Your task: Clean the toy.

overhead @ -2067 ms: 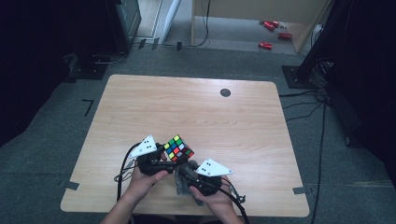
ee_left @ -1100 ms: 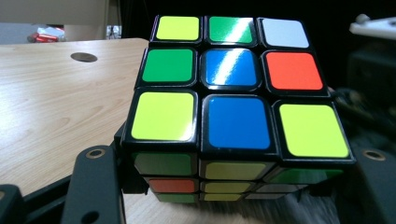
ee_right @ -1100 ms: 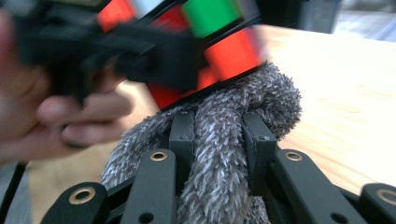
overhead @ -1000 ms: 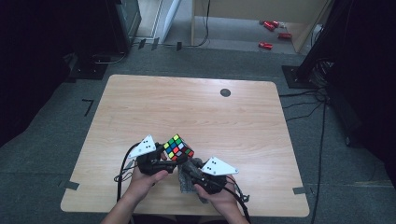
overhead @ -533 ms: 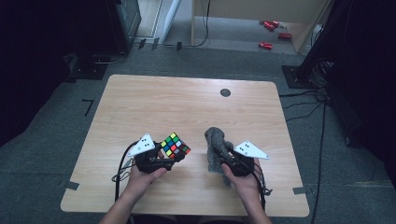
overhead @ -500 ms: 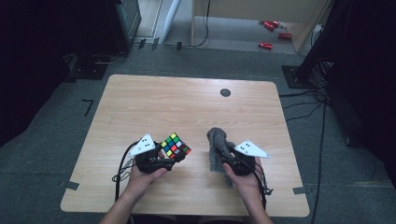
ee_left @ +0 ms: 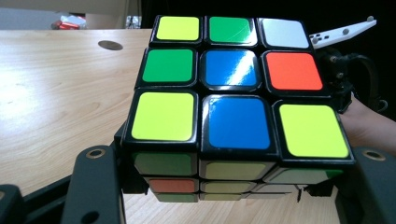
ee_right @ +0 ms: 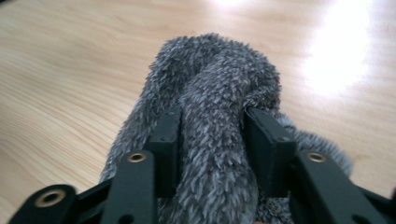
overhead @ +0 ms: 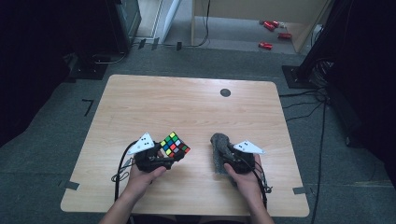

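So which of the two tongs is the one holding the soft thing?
The right tongs: they pinch a fuzzy grey cloth, its pile bulging between the jaws. The left tongs clamp a hard puzzle cube with coloured squares.

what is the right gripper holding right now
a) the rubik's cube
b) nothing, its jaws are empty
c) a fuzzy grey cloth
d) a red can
c: in the right gripper view the right gripper has its two black jaws pinched onto a fold of the fuzzy grey cloth, while the Rubik's cube sits in the left gripper.
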A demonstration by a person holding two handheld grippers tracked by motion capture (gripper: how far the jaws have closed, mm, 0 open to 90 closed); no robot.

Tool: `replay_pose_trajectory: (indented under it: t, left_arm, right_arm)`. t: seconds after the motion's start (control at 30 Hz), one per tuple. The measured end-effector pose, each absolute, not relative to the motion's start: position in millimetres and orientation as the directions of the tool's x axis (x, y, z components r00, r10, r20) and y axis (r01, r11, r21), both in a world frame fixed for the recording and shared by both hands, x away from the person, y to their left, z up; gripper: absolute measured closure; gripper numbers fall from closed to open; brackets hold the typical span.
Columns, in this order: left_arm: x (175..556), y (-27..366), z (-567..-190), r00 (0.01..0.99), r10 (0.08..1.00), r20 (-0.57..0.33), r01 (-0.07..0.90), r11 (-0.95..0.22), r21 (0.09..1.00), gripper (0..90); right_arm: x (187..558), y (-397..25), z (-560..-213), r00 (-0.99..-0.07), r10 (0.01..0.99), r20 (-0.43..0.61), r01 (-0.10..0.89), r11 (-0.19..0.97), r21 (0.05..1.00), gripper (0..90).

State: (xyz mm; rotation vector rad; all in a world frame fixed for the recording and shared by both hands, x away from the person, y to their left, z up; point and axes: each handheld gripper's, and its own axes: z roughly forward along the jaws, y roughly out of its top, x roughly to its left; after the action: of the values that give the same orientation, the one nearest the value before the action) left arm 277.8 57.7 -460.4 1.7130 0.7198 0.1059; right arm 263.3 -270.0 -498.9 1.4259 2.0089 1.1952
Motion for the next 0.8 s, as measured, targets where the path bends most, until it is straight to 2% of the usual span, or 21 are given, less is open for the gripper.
replay_pose_trajectory:
  t: [0.27, 0.37, 0.4, 0.57, 0.8]
  left_arm:
    - [279.1, 57.1, -462.3, 0.796, 0.522, -0.306, 0.415, -0.104, 0.904, 34.7]
    - [279.4, 56.8, -462.6, 0.793, 0.524, -0.309, 0.420, -0.104, 0.901, 34.7]
    - [279.7, 56.9, -462.6, 0.791, 0.527, -0.311, 0.423, -0.105, 0.900, 34.7]
    - [281.7, 55.6, -464.1, 0.761, 0.572, -0.306, 0.444, -0.116, 0.888, 34.7]
    - [281.7, 51.8, -462.9, 0.748, 0.580, -0.322, 0.459, -0.101, 0.883, 34.6]
  right_arm:
    - [268.6, -277.1, -505.9, -0.399, 0.906, 0.142, 0.580, 0.129, 0.805, 40.3]
    - [267.1, -277.9, -501.8, -0.416, 0.899, 0.139, 0.549, 0.126, 0.826, 32.5]
    - [265.4, -276.3, -496.3, -0.439, 0.889, 0.131, 0.520, 0.133, 0.844, 27.4]
    - [259.0, -267.7, -487.6, -0.492, 0.864, 0.108, 0.432, 0.135, 0.892, 26.2]
    - [245.0, -229.6, -486.1, -0.641, 0.764, 0.075, 0.308, 0.167, 0.937, 24.4]
